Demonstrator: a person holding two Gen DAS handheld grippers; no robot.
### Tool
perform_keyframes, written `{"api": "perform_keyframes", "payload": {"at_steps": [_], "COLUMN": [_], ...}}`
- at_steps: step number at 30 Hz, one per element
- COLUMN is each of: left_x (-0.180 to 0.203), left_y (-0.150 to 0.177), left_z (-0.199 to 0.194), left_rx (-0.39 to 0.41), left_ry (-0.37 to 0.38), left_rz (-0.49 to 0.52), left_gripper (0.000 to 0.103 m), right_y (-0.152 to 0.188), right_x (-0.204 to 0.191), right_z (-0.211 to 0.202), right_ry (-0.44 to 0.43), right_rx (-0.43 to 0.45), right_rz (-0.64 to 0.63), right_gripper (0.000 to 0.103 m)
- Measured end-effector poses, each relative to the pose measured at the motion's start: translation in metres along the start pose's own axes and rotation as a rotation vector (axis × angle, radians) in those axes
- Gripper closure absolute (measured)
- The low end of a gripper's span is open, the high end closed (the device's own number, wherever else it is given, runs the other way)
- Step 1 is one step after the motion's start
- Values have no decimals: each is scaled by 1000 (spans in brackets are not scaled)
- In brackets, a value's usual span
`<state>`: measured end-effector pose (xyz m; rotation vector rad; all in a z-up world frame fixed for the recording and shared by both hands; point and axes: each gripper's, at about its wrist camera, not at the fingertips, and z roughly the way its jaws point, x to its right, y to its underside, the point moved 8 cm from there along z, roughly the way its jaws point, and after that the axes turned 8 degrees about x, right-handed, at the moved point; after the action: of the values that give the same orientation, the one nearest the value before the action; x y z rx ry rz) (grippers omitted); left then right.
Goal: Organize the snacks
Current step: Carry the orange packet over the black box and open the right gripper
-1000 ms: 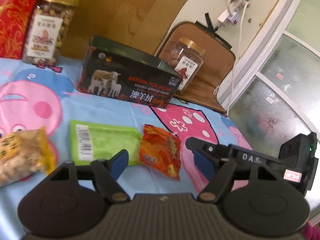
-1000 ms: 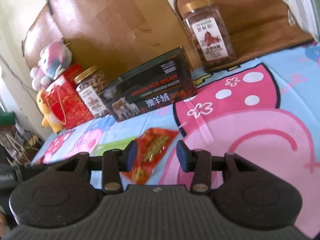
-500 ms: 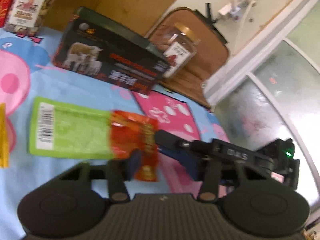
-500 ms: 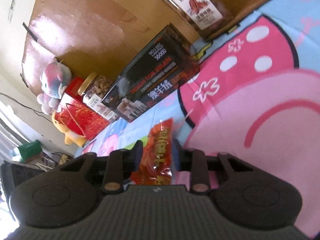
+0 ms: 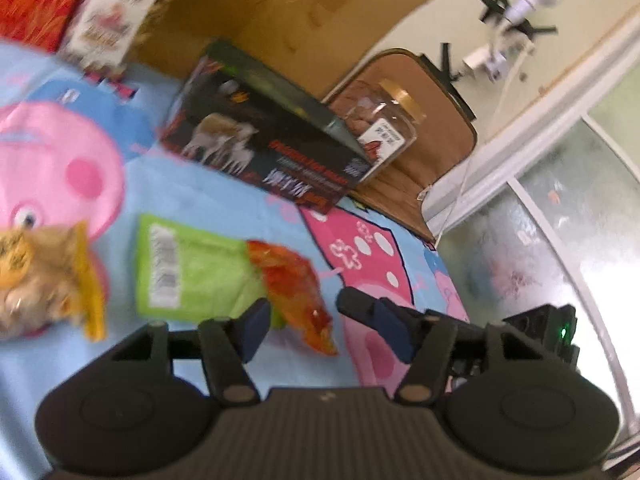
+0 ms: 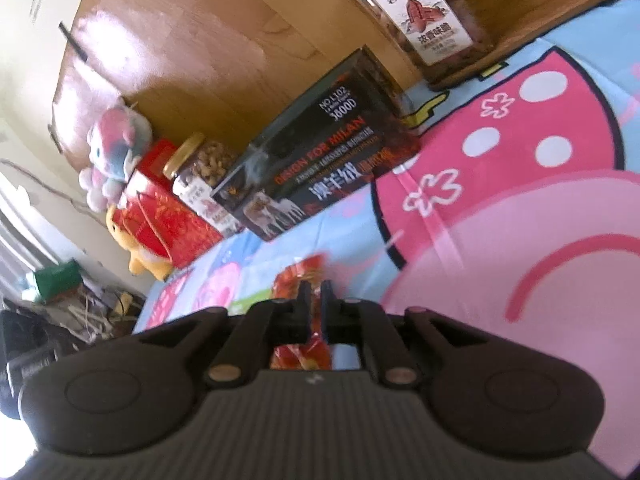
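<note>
Right gripper (image 6: 316, 300): fingers drawn nearly together, clamped on the red packet (image 6: 302, 280). The packet sticks out beyond the fingertips and also shows below them, close to the camera. Whether it is lifted off the sheet or resting on it, cannot tell.

Left gripper (image 5: 300, 320): fingers spread wide, holding nothing. In its view the red packet (image 5: 294, 292) sits between the two blue pads (image 5: 252, 326), its far corner overlapping the near right edge of the green packet (image 5: 188, 268). The dark bar reaching in from the right with a green light is the right gripper (image 5: 360, 304), its tip beside the packet.

The green packet lies flat on the cartoon sheet (image 5: 224, 200), barcode end to the left. Left of it, apart, a yellow bag (image 5: 44, 280) of pale brown snacks, blurred.

Far row along the wooden headboard (image 6: 208, 60), left to right in the right view: plush toy (image 6: 116, 148), red box (image 6: 164, 216), nut jar (image 6: 200, 176) with gold lid, black box (image 6: 320, 168) with white animals printed on it, then a pecan jar (image 6: 420, 12) with a white label standing on a brown board at the far right. The nut jar touches or nearly touches the black box; the pecan jar stands just beyond the black box's right end.

Left view is motion-blurred, labels unreadable there.
</note>
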<state>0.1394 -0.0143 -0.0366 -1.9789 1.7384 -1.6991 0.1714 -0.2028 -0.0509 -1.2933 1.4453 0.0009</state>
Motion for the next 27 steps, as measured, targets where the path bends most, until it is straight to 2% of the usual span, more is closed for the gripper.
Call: {"api": "perform_keyframes", "payload": {"at_steps": [1,3,5,6,7,9,11,14,17,20,22,23,24,25,26,27], "left_x": [-5,-14,-13,-11,-9,-10,-5,13,33,51,57,57,53,44,34,24], "left_y": [2,7,6,7,8,8,6,-4,-30,-73,-103,-117,-129,-138,-144,-147], "left_z": [2,9,13,17,22,25,21,10,6,16,31,42,57,68,75,78], "left_rx": [-9,-22,-9,-16,-29,-30,-19,14,57,104,134,141,137,141,153,155], "left_ry": [-6,-25,6,20,40,31,26,46,76,85,79,66,40,-23,-95,-135], "left_rz": [-16,-37,-50,-59,-79,-95,-85,-27,26,86,126,144,155,150,137,120], "left_gripper": [33,29,32,43,56,57,60,60,60,60,56,47,28,22,23,25], "right_y": [2,8,12,15,19,27,28,20,0,-32,-58,-71,-83,-91,-97,-101], "right_x": [1,-5,-15,-21,-26,-33,-36,-45,-59,-75,-83,-84,-84,-82,-76,-69], "right_z": [0,1,5,8,11,15,15,6,-1,6,19,29,41,52,63,69], "right_ry": [10,-7,4,-4,-19,-7,15,-17,-31,-32,-26,-16,-1,22,61,108], "right_rx": [-13,-24,-32,-44,-52,-49,-31,14,97,183,231,250,266,268,267,272], "right_rz": [-29,-102,-183,-207,-220,-261,-298,-292,-322,-355,-355,-357,-365,-380,-389,-385], "right_gripper": [76,62,61,60,60,71,75,76,76,76,74,72,69,67,67,66]}}
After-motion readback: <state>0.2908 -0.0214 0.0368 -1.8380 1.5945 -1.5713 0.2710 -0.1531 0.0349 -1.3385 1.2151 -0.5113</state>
